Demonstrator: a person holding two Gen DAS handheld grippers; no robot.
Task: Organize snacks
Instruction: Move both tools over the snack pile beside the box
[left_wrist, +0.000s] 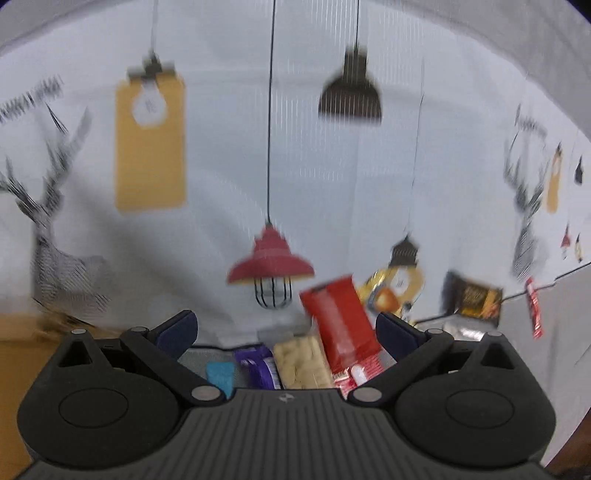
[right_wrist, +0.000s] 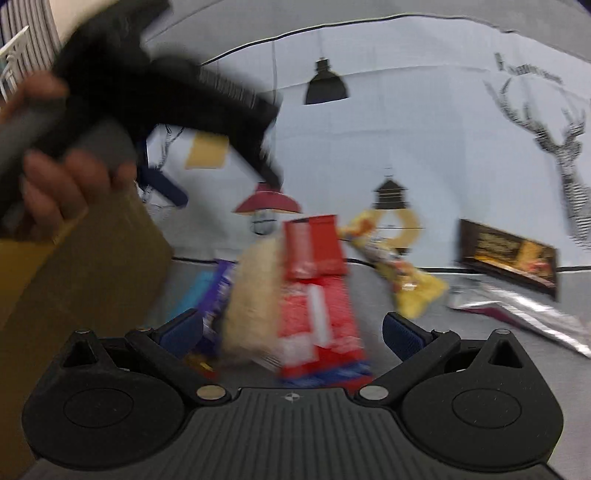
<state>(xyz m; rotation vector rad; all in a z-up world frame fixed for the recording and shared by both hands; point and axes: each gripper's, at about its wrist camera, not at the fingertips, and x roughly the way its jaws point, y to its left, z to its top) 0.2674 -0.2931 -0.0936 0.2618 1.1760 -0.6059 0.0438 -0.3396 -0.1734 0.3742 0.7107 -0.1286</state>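
A row of snacks lies on the grey table: a red packet, a pale cracker pack, a purple wrapper and a blue item. My left gripper is open and empty above the near end of the row. My right gripper is open and empty with the red packet and cracker pack between its fingers. The left gripper also shows in the right wrist view, held in a hand at upper left. Both views are blurred.
A yellow snack bag, a dark box and a silver pouch lie to the right. A brown cardboard box stands at left. A printed cloth covers the back.
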